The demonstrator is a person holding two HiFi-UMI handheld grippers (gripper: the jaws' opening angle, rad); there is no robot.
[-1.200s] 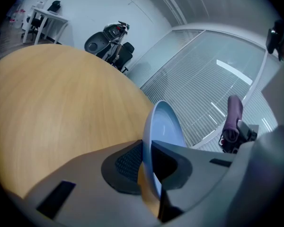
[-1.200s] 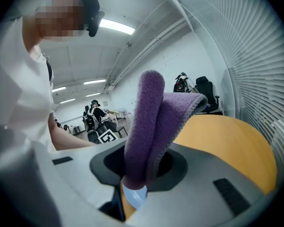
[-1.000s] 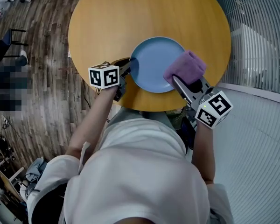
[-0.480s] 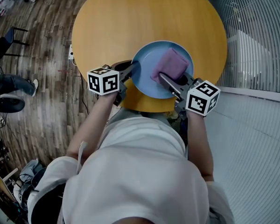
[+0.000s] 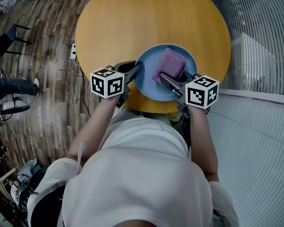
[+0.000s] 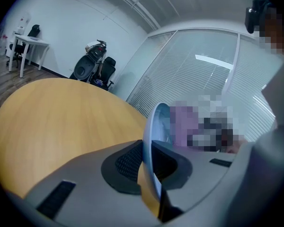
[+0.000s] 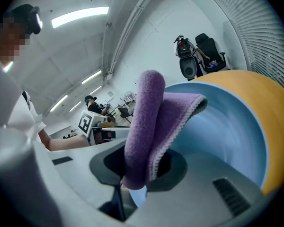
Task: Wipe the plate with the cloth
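A light blue plate point(image 5: 149, 79) is held tilted above the near edge of the round wooden table point(image 5: 132, 18). My left gripper point(image 5: 136, 71) is shut on the plate's left rim; in the left gripper view the rim point(image 6: 149, 148) stands edge-on between the pads. My right gripper point(image 5: 164, 78) is shut on a folded purple cloth point(image 5: 169, 64), which lies against the plate's face. In the right gripper view the cloth point(image 7: 149, 122) rises from between the jaws, with the blue plate point(image 7: 232, 131) just behind it.
The table's yellow top point(image 6: 52, 112) stretches beyond the plate. Slatted blinds point(image 5: 255, 37) run along the right side. Wooden floor point(image 5: 42, 46) lies to the left, with chairs and a person's legs point(image 5: 12, 86) there. Office chairs point(image 6: 97, 65) stand at the far wall.
My right gripper swung the purple cloth from the plate's right rim in onto its face. The plate rose slightly with my left gripper.
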